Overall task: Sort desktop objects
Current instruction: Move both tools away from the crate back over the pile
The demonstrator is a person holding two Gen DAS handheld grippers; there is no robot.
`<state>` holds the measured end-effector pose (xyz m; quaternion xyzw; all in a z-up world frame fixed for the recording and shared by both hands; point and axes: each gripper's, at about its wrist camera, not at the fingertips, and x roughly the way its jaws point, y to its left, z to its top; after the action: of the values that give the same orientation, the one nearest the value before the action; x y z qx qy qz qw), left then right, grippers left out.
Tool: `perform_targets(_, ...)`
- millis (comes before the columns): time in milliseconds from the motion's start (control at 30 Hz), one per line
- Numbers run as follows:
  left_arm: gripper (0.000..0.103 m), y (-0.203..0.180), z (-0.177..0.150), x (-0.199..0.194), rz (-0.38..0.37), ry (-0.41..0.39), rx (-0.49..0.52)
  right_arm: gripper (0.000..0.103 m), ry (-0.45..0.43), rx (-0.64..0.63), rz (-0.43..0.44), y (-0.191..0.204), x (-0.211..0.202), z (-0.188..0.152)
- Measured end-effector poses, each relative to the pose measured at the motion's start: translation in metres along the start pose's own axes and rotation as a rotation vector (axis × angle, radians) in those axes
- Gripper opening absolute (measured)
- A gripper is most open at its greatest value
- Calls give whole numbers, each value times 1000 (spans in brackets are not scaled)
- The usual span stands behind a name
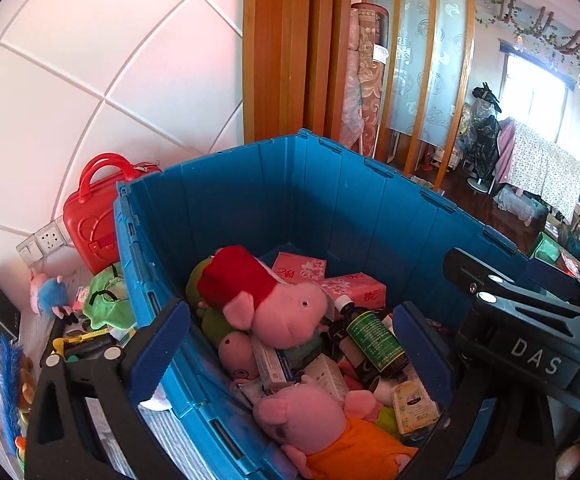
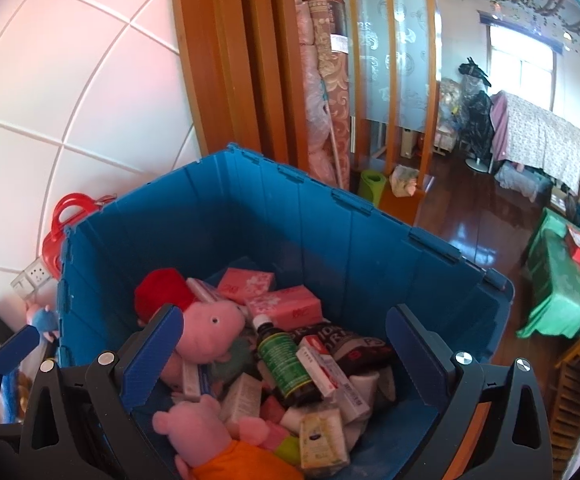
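Above the blue bin, both hand-held grippers, left and right, spread, empty; toys and boxes fill near half, far floor bare.

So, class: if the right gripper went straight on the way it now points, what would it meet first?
Probably the dark bottle with the green label, lying atop the clutter in the blue crate. The right gripper hangs open above it, holding nothing; depth is uncertain.

Only thing I can actually read is "DAS" on the right claw; the box labels are too blurry.
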<state>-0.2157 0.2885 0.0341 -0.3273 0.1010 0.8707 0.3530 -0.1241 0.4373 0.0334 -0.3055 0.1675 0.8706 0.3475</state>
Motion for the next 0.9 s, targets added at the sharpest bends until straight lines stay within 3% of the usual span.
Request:
perform_targets(533, 103, 39, -7, -7, 43, -15, -63, 103, -5, -40, 36, 28, -3, -4)
perform_targets(900, 103, 110, -18, -35, 138, -46, -154, 103, -32, -135, 117, 99, -16, -9)
